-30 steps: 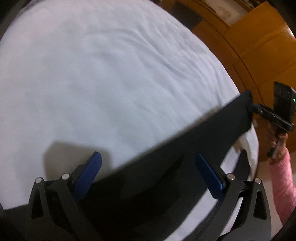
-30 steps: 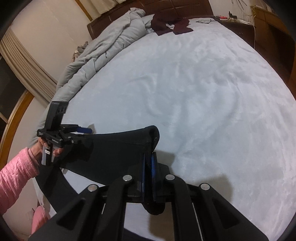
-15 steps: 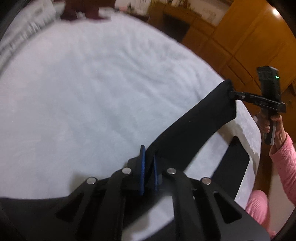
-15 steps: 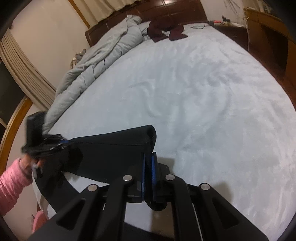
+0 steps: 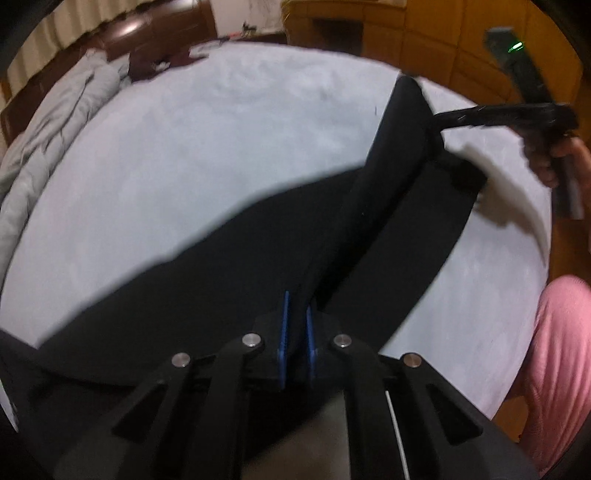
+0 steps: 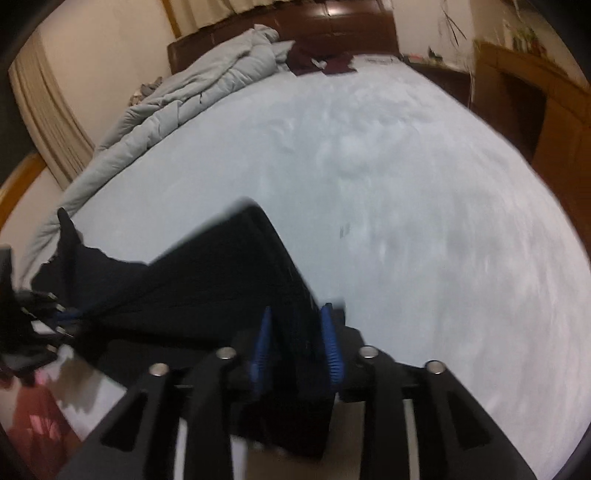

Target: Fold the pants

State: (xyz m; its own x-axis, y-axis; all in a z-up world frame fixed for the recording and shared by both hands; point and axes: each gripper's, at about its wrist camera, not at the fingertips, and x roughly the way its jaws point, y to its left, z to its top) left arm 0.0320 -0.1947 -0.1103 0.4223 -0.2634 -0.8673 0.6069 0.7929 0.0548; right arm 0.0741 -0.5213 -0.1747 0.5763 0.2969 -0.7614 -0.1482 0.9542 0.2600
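Since a second ago both grippers have been swung across the bed, and the far headboard is now brought into the left wrist view. The left gripper, wide apart then, is now clamped narrowly on a fold of the black pants, with dark cloth pinched between its blue pads. The right gripper has just been opening: its blue pads are seen parted, with the edge of the pants still lying between them; whether the pads still press on the cloth cannot be told through the blur. The pants are stretched between the two grippers above the pale bedsheet, one band raised and a second band spread flat on the sheet below. In the left wrist view the right gripper is seen at the raised end of the cloth, held by a hand, and pink clothing is visible at the bed's edge. Farther off, a rumpled grey duvet is heaped along the bed, and dark red clothes lie by the brown headboard.
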